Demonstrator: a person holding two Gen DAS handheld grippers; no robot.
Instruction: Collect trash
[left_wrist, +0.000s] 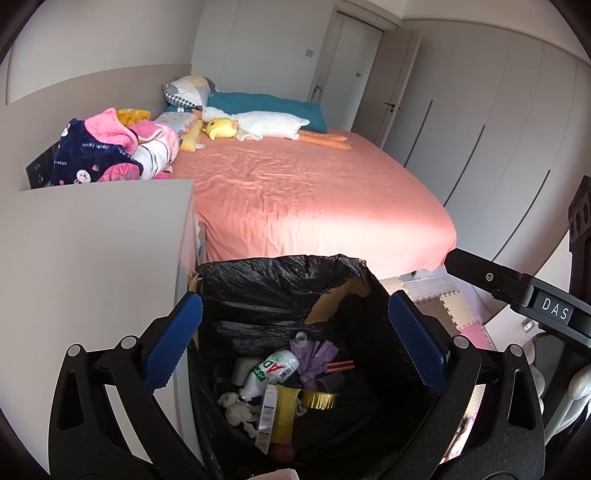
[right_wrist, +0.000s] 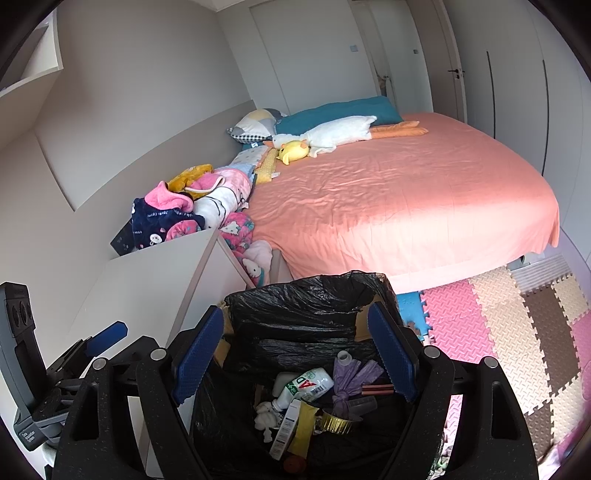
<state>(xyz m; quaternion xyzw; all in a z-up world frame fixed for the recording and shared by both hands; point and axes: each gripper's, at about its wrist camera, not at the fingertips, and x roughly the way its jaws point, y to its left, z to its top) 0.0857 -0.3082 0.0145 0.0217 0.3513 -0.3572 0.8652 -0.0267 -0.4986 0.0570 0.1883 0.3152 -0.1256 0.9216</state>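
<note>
A cardboard bin lined with a black bag (left_wrist: 280, 291) (right_wrist: 306, 306) stands on the floor beside the bed. It holds trash: a white AD bottle (left_wrist: 271, 371) (right_wrist: 306, 386), purple wrapping (left_wrist: 314, 356) (right_wrist: 351, 380), a gold foil cup (left_wrist: 319, 398) (right_wrist: 336, 421), crumpled tissue (left_wrist: 234, 406) (right_wrist: 265, 413) and flat packets. My left gripper (left_wrist: 295, 343) hangs open and empty over the bin. My right gripper (right_wrist: 297, 347) is open and empty over the same bin. The right gripper's body shows at the right edge of the left wrist view (left_wrist: 517, 295), and the left gripper shows at the left in the right wrist view (right_wrist: 74, 354).
A white bedside cabinet (left_wrist: 92, 240) (right_wrist: 155, 280) stands left of the bin. The bed with a pink sheet (left_wrist: 306, 195) (right_wrist: 406, 206) carries plush toys, pillows and bundled blankets (left_wrist: 110, 147) (right_wrist: 192, 210). Foam puzzle mats (right_wrist: 498, 325) cover the floor at right. Wardrobe doors line the right wall.
</note>
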